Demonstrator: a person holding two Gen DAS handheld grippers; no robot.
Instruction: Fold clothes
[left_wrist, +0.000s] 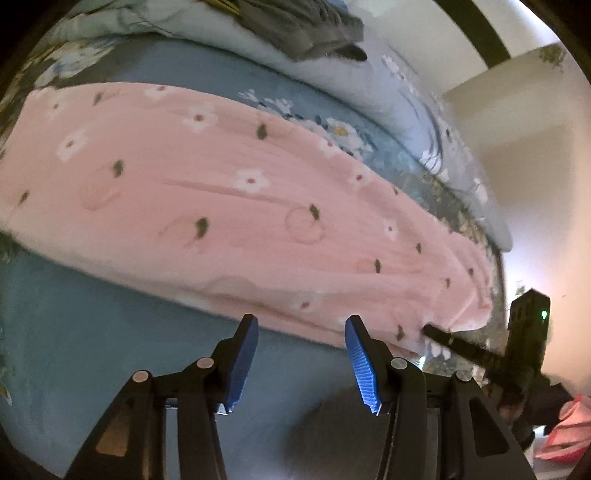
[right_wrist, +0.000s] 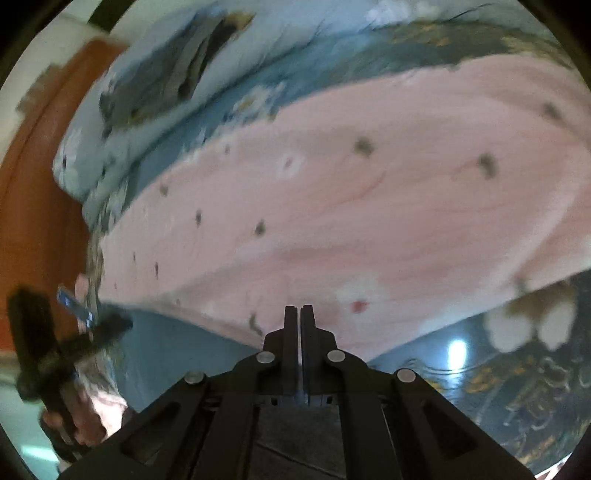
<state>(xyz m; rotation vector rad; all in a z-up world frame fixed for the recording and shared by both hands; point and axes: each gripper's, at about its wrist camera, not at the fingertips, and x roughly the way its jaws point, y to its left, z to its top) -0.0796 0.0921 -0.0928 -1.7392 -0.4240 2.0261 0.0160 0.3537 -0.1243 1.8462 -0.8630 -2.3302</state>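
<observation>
Pink garment, printed with white flowers and dark leaves, is lying spread lengthwise on the blue bedsheet; its left end is running out of frame in the left wrist view, and its print is smearing into blur in the right wrist view; my left gripper is hovering with its blue-padded fingers spread apart over bare sheet, just short of the near hem, holding nothing; my right gripper is showing its fingers pressed together at the garment's near edge, but I cannot tell whether any cloth is caught between them; a floral quilt is lying beyond the garment with a grey garment on top, partly cut off; a pale fuzzy shape at the right is too blurred to identify.
</observation>
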